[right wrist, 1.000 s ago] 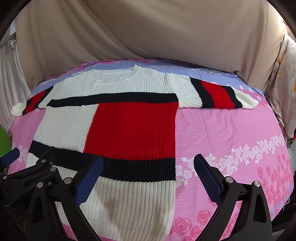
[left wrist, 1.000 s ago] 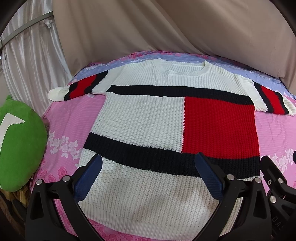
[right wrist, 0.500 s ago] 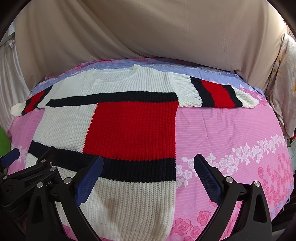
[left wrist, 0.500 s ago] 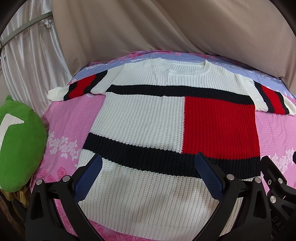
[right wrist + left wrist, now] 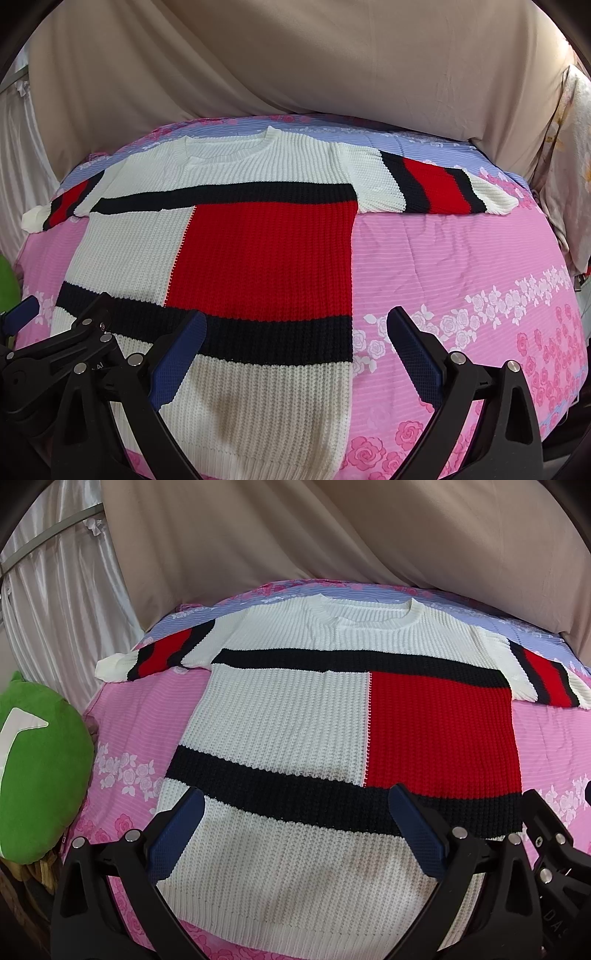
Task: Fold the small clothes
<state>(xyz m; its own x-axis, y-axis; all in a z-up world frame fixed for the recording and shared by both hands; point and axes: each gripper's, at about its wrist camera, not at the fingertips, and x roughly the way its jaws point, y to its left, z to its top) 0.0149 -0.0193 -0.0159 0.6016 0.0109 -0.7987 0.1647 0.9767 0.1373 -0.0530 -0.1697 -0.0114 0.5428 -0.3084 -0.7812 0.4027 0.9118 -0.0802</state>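
Observation:
A knit sweater (image 5: 288, 716), white with a red block and navy bands, lies spread flat, front up, on the pink floral bedspread (image 5: 140, 716). Both short striped sleeves are stretched out sideways. It also shows in the right wrist view (image 5: 258, 258). My left gripper (image 5: 295, 805) is open and empty, hovering over the white bottom part near the hem. My right gripper (image 5: 295, 328) is open and empty, over the sweater's lower right edge. The left gripper's body shows at the lower left of the right wrist view (image 5: 66, 343).
A green plush cushion (image 5: 40, 771) lies off the bed's left side. Beige drapes (image 5: 295, 66) hang behind the bed, with a white curtain (image 5: 55, 583) at the left. Bare pink bedspread (image 5: 461, 280) stretches right of the sweater.
Both grippers have drawn back or risen slightly, so the sweater sits a little farther away in both views. The sweater has not moved and both grippers stay open.

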